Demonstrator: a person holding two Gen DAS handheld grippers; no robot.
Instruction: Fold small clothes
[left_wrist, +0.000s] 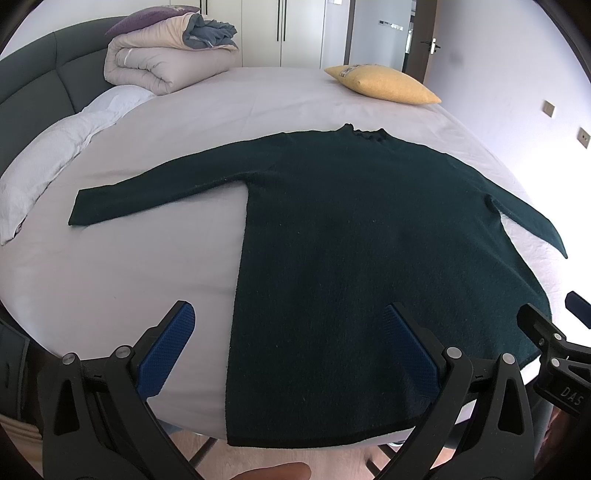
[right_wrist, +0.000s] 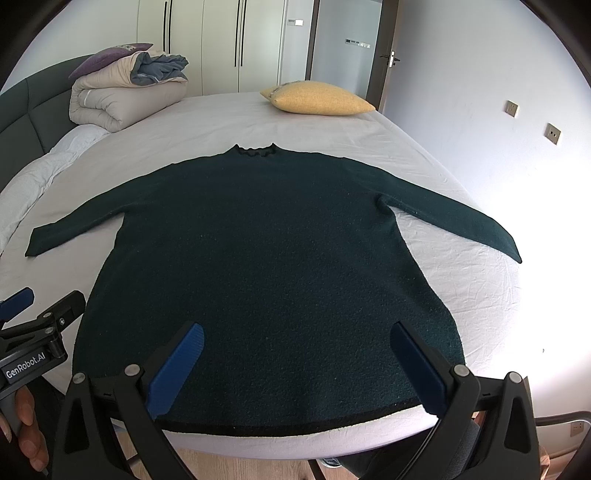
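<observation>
A dark green long-sleeved sweater (left_wrist: 351, 236) (right_wrist: 266, 258) lies flat on the bed, collar at the far side, both sleeves spread out, hem at the near edge. My left gripper (left_wrist: 288, 317) hangs open above the hem's left corner, blue pads wide apart and empty. My right gripper (right_wrist: 297, 336) is open over the middle-right of the hem, holding nothing. Each gripper shows in the other's view: the right one (left_wrist: 554, 332) at the right edge, the left one (right_wrist: 40, 314) at the left edge.
The bed has a light grey sheet (left_wrist: 129, 266) and a dark green headboard (left_wrist: 33, 81). A rolled duvet (left_wrist: 162, 62) and yellow cushion (left_wrist: 384, 83) sit at the far side. Wardrobe doors (right_wrist: 221, 44) and a door stand behind. A hand (right_wrist: 26, 435) holds the left gripper.
</observation>
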